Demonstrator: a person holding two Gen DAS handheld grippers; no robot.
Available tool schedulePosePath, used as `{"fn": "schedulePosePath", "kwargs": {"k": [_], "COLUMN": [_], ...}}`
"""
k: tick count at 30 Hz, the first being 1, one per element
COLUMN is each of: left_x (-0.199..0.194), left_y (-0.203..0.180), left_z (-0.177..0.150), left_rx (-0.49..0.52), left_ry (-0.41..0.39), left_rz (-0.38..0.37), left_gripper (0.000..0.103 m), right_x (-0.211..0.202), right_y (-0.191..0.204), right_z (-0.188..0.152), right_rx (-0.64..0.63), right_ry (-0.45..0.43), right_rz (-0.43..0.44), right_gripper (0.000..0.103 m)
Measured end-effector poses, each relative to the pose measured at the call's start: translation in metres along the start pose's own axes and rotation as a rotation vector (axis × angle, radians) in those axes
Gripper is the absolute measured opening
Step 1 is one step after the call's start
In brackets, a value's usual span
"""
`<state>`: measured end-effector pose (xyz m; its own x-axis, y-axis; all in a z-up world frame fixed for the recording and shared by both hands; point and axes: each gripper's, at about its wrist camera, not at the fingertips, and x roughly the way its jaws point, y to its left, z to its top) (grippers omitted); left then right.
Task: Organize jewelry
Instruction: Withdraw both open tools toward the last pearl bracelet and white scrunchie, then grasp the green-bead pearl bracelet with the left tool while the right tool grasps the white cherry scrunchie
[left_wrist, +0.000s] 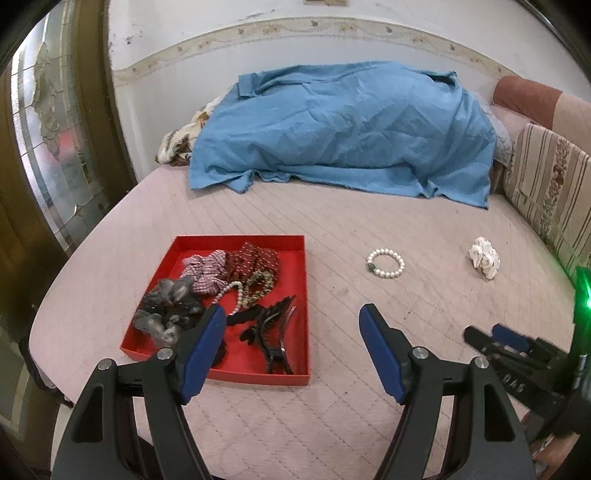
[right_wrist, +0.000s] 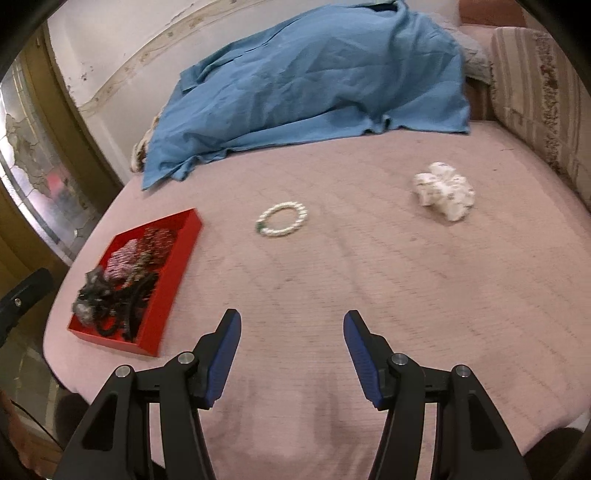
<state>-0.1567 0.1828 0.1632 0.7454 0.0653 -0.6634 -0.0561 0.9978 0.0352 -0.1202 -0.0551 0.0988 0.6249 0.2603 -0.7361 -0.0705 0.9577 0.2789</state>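
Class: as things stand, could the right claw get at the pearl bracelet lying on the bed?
Probably yes. The right claw is open and empty, and only bare pink bedcover lies between it and the pearl bracelet.

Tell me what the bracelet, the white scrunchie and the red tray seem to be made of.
Bracelet: glossy round white beads, pearl or imitation, with one dark green piece; which, the look leaves open.
White scrunchie: soft gathered fabric, matte, with small dark print.
Red tray: thin, straight, matte walls suggest cardboard, possibly plastic.
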Motion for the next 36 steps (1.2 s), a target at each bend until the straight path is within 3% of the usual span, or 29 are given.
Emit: {"fn": "schedulePosePath", "kwargs": {"k": [12,18,27,31,36], "left_x": [0.037,0.082,0.161,0.197,0.233], "left_y": [-0.052,-0.080,-0.100,-0.105,-0.103], "left_z": [0.022,0.040,0.059,0.063,0.064], "left_rx": [0.081,0.061,0.022,0.009,-0.006], "left_ry": [0.072,0.150,0.234,0.267,0.295], "left_rz": [-0.112,-0.178,-0.206,-0.190,-0.169], "left_gripper": [0.074,0.074,0.073,0.060,0.060], "right_x": [0.001,0.011,0.038,0.054,0.078], "right_y": [-0.091,-0.132,-0.174,-0.186,-0.197], "right_z": [0.018,0.042,0.084,0.096,0.104], "right_rx": [0.055,0.087,0.125,0.146,0.158], "right_ry": [-0.016,-0.043,-0.107,-0.114,-0.081], "right_rz": [-0.136,-0.185,-0.183,-0.169,-0.124], "right_gripper": [0.062,0.062,0.062,0.062,0.062]}}
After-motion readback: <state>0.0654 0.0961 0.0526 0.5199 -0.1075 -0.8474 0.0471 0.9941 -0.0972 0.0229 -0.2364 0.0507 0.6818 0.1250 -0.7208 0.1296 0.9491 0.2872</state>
